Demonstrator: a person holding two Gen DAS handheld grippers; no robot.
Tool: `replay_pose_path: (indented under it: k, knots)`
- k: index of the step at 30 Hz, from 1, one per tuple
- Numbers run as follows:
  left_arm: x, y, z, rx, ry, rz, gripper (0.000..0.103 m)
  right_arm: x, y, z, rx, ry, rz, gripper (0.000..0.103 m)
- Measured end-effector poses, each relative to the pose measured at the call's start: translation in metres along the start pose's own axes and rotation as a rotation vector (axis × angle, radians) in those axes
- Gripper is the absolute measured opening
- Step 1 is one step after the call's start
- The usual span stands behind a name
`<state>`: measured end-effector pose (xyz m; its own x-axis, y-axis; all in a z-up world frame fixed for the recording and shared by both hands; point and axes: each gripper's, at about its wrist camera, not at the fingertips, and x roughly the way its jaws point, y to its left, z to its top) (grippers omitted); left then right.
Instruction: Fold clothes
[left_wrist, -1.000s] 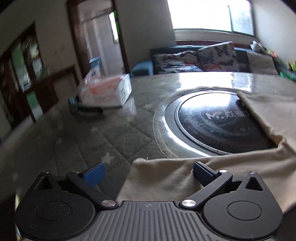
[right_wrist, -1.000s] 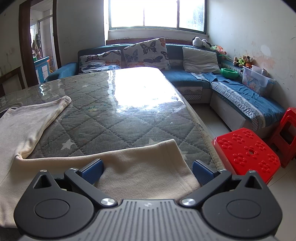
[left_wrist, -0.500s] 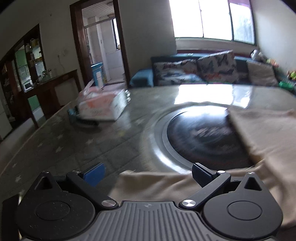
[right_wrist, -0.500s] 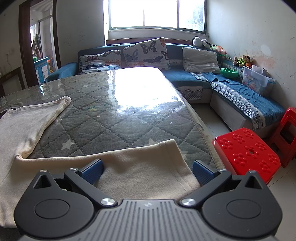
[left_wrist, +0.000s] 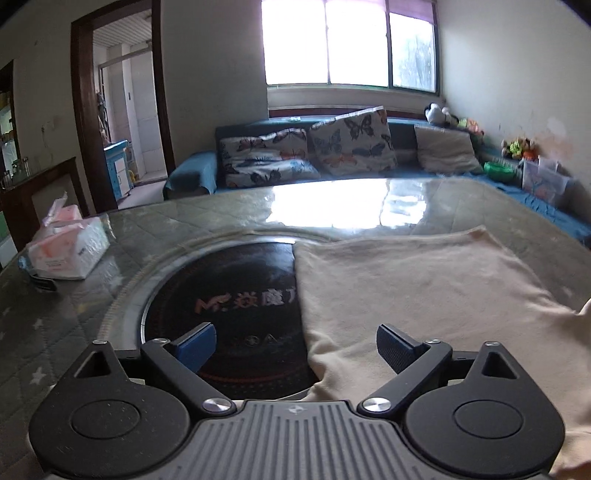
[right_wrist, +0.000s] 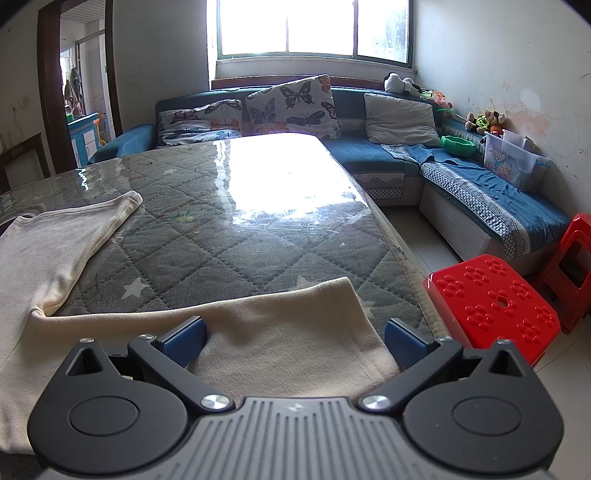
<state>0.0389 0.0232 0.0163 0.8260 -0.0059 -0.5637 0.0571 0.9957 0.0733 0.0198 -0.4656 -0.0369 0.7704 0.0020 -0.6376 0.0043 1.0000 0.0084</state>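
Observation:
A cream garment (left_wrist: 406, 288) lies flat on the quilted grey table (left_wrist: 55, 332), partly over a round black hob plate (left_wrist: 229, 295). My left gripper (left_wrist: 295, 345) hovers low over the garment's left edge. Its jaws are closing but still wide, and the cloth edge lies between the blue pads (left_wrist: 195, 345) without being pressed. In the right wrist view the same garment (right_wrist: 280, 325) spreads across the near table, with another part (right_wrist: 66, 236) running back on the left. My right gripper (right_wrist: 294, 343) stands open over the garment's hemmed end, gripping nothing.
A tissue pack (left_wrist: 68, 251) sits at the table's left with a dark object beside it. The table's right edge (right_wrist: 399, 251) drops to a tiled floor with red stools (right_wrist: 491, 306). A blue sofa (right_wrist: 461, 184) with cushions lines the back and right walls.
The left gripper has swung right and risen slightly: the tissue pack slid to the view's left, and the garment's left edge now lies between its fingers. The right gripper has stayed still.

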Motion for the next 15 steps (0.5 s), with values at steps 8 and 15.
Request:
replay_pose_path:
  k: [8,15]
  knots:
    - [0.02,0.01,-0.012,-0.028,0.071,0.092,0.095,0.0,0.0,0.0,0.0,0.001,0.001,0.103]
    - [0.022,0.011,-0.017,0.014,0.078,0.108,0.097,0.0,0.0,0.001,0.0,0.001,0.0,0.103]
